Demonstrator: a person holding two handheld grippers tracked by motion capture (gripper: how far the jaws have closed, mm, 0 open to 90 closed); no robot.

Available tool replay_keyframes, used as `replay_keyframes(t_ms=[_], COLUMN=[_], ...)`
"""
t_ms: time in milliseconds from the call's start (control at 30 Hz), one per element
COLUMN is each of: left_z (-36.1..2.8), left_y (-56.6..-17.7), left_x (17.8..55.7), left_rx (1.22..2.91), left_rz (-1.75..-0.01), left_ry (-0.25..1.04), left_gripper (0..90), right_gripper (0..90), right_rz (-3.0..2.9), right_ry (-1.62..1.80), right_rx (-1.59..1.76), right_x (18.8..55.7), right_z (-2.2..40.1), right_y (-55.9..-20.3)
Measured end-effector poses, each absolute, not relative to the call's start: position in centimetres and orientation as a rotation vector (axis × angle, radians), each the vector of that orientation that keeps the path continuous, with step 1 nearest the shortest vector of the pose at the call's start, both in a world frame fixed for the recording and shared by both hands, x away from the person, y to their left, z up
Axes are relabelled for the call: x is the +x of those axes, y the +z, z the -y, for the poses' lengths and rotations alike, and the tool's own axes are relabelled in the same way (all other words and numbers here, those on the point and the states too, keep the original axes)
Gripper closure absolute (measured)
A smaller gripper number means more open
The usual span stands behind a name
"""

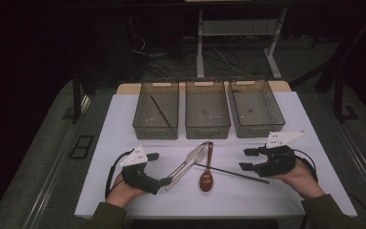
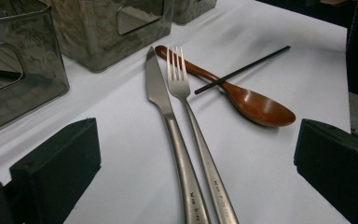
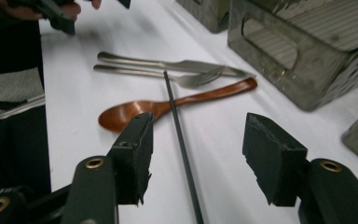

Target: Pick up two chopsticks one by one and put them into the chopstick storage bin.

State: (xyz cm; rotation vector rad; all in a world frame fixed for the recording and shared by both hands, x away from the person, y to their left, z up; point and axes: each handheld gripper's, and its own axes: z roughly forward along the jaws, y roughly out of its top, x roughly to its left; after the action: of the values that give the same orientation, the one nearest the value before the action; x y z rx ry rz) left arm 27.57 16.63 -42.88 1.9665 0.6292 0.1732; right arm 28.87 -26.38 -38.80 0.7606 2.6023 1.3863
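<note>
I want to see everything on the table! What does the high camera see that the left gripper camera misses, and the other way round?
High view alone: all three bins, with the right bin whole, a black stick in the left bin, both hands, and the right tool open near the chopstick's end.

Left gripper view alone: close up, tiny writing on the knife and fork handles, and the fork's separate prongs.

Both: the knife, fork, wooden spoon and black chopstick lying across the spoon, on the white table.

Both hand-held grippers [image 1: 155, 167] [image 1: 244, 159] open, low
</note>
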Motion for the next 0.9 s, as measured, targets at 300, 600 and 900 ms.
replay_keyframes(t_ms=[300, 600, 900], left_z=[-16.6, -16.6, -16.5], left_y=[-42.9, -42.9, -42.9], left_x=[27.6, 27.5, 27.5], left_rx=[1.972, 1.969, 1.973], left_rz=[-0.629, -0.626, -0.620], left_ry=[0.174, 0.171, 0.172], left_gripper=[0.0, 0.0, 0.0], right_gripper=[45.4, 48.5, 51.4], right_rz=[-2.639, -2.674, -2.733], right_ry=[1.320, 1.214, 1.133], right_rx=[0.753, 0.751, 0.719], right_x=[27.8, 27.1, 27.4], right_z=[27.3, 28.4, 28.0], right_y=[-39.8, -40.8, -42.2])
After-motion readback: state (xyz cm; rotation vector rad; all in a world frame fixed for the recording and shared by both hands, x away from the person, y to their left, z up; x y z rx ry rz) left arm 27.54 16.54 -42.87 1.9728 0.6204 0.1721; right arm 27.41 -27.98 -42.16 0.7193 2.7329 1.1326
